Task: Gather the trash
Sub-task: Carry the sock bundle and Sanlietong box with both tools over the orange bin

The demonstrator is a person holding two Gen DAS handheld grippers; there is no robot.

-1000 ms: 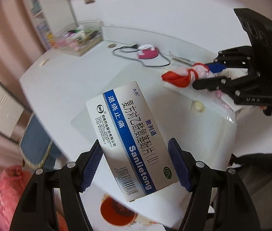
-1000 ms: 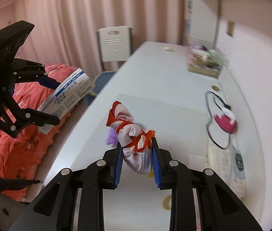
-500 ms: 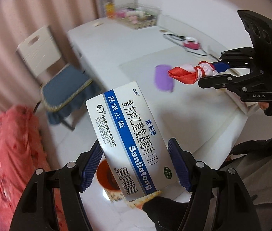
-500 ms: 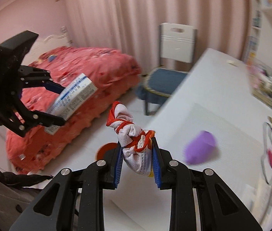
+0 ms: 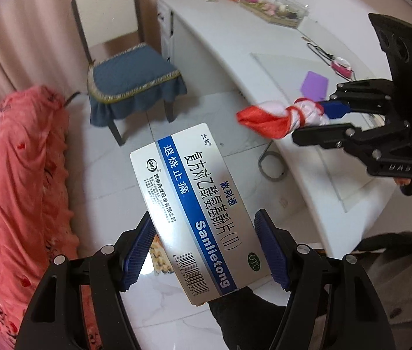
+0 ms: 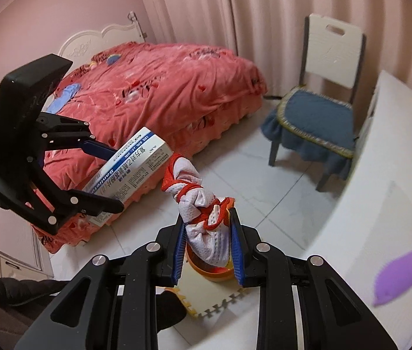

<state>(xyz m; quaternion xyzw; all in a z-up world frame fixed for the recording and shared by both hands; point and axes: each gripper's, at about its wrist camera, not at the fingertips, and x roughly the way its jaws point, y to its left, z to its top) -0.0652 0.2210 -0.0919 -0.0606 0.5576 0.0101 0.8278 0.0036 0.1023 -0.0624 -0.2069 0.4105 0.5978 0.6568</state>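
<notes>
My left gripper (image 5: 204, 250) is shut on a silver and blue medicine box (image 5: 194, 210) and holds it above the tiled floor; the box also shows in the right wrist view (image 6: 131, 172). My right gripper (image 6: 207, 248) is shut on a knotted white and red bag (image 6: 203, 210), also in the left wrist view (image 5: 278, 116), off the desk's edge. An orange bin (image 6: 208, 272) sits on the floor right below the bag, mostly hidden behind it.
A white desk (image 5: 308, 151) runs along the right with a purple item (image 5: 313, 84) and a pink item with a cable (image 5: 341, 65). A blue-cushioned chair (image 6: 313, 122) stands near the desk. A red bed (image 6: 159, 93) lies left. A foam mat (image 6: 214, 300) lies under the bin.
Both grippers have swung away from the desk toward the floor and bed, each keeping its hold. The orange bin has come into view under the bag.
</notes>
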